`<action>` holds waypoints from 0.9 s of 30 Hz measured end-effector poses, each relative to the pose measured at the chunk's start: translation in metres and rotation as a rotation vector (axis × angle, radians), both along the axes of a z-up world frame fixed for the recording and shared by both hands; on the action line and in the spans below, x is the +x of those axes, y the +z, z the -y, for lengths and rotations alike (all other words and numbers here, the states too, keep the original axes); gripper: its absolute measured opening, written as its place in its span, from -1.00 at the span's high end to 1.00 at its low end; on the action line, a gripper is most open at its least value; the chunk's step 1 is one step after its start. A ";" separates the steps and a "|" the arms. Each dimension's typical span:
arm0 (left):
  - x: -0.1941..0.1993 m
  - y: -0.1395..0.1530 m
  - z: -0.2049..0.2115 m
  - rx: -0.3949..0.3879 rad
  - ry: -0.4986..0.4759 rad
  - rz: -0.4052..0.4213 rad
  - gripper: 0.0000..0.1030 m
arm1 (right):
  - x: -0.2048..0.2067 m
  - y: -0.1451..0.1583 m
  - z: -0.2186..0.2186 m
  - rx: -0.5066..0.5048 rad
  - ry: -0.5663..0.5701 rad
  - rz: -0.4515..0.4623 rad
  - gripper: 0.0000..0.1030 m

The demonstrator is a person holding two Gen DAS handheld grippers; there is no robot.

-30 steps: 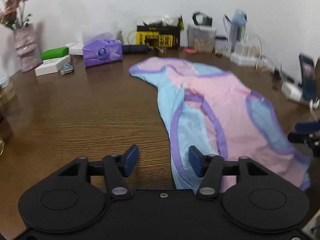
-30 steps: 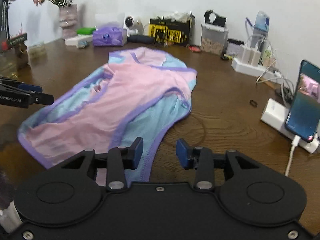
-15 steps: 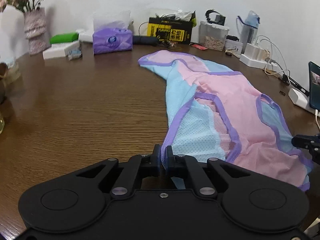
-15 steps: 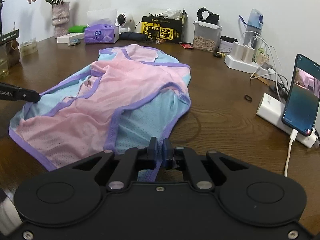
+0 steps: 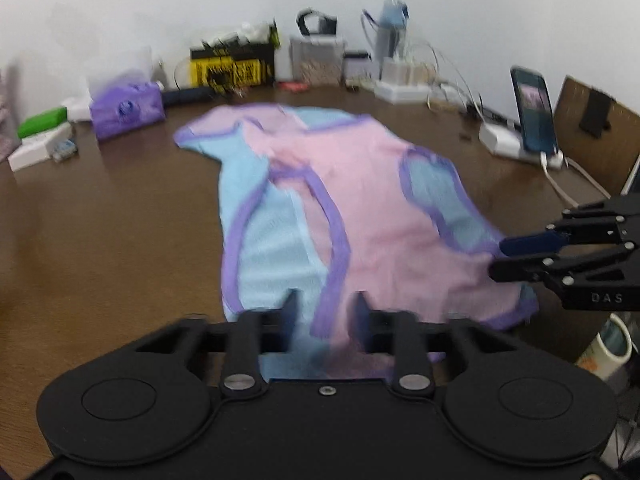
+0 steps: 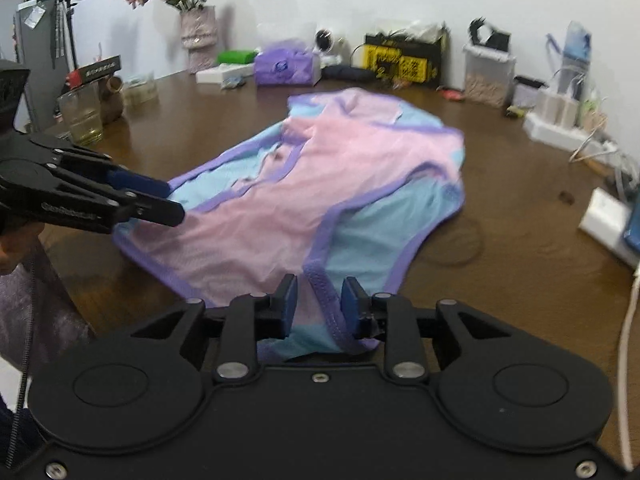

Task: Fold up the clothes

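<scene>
Left wrist view shows the pink and blue mesh jersey (image 5: 360,216) with purple trim spread across the middle of the wooden desk (image 5: 104,232), its near hem reaching the front edge. Left gripper (image 5: 325,316) has its jaws parted, fabric lying between them. Right gripper (image 6: 318,306) is likewise spread, a purple-trimmed edge running between its pads. Along the desk's back edge sit a purple tissue pack (image 6: 285,67) and a flower vase (image 6: 199,38); a phone (image 5: 534,114) stands near the right edge.
</scene>
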State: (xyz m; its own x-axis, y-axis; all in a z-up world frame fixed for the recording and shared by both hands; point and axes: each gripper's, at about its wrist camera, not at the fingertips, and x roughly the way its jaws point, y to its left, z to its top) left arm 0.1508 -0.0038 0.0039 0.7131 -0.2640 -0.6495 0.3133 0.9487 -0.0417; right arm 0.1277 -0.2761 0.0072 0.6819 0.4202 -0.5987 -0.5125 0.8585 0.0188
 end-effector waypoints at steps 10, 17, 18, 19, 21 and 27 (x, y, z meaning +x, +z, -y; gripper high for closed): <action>0.011 0.023 -0.010 -0.072 0.100 0.163 0.98 | 0.006 0.017 -0.002 -0.006 -0.132 0.137 0.84; 0.003 0.017 -0.015 -0.085 -0.056 0.047 -0.39 | 0.008 0.004 0.005 -0.041 -0.142 0.090 0.40; 0.001 0.017 -0.015 -0.091 -0.071 0.036 -0.33 | 0.007 0.004 0.007 -0.036 -0.141 0.087 0.38; 0.002 0.016 -0.012 -0.086 -0.076 0.025 -0.23 | 0.007 0.004 0.009 -0.031 -0.141 0.085 0.38; 0.010 0.009 -0.005 -0.048 -0.059 -0.030 0.69 | 0.006 0.004 0.005 -0.029 -0.136 0.083 0.37; 0.021 0.001 0.004 -0.033 -0.062 -0.039 1.00 | 0.008 -0.003 -0.003 -0.033 -0.101 0.064 0.39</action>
State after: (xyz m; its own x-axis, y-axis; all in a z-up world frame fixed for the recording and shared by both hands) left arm 0.1716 -0.0074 0.0049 0.6687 -0.3288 -0.6669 0.3689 0.9255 -0.0863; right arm 0.1359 -0.2736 0.0046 0.7570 0.3283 -0.5649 -0.4224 0.9055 -0.0399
